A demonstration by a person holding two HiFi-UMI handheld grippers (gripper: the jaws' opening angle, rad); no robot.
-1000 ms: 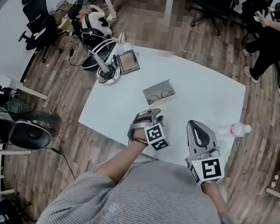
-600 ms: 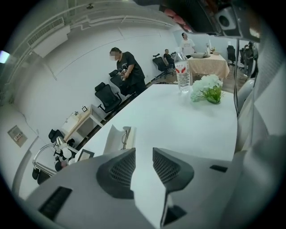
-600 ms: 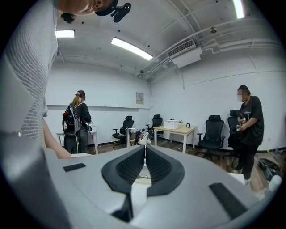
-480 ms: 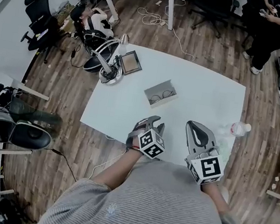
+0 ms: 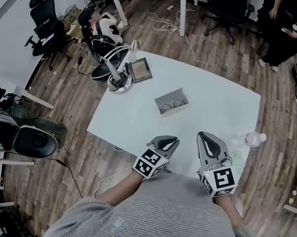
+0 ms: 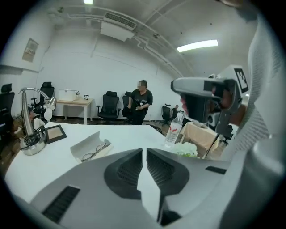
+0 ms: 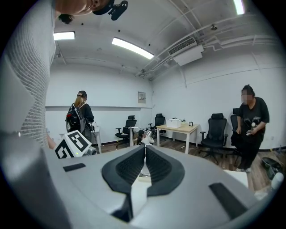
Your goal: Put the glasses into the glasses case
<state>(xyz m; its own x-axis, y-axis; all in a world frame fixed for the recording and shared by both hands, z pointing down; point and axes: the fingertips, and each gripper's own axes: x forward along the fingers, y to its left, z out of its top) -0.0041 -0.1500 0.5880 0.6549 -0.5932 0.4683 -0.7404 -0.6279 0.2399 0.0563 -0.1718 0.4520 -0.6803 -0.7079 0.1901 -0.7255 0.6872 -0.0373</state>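
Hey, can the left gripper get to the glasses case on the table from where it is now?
Probably yes. Only bare table lies between the left gripper and the glasses case, which has the glasses lying in it. Its jaws are closing with nothing between them.

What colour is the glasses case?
The glasses case is light grey; the left gripper view shows it best.

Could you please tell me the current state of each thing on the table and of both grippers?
glasses case: open.
glasses: lying in the case.
water bottle: standing upright.
left gripper: jaws closing, nearly together, nothing between them.
right gripper: shut, empty.
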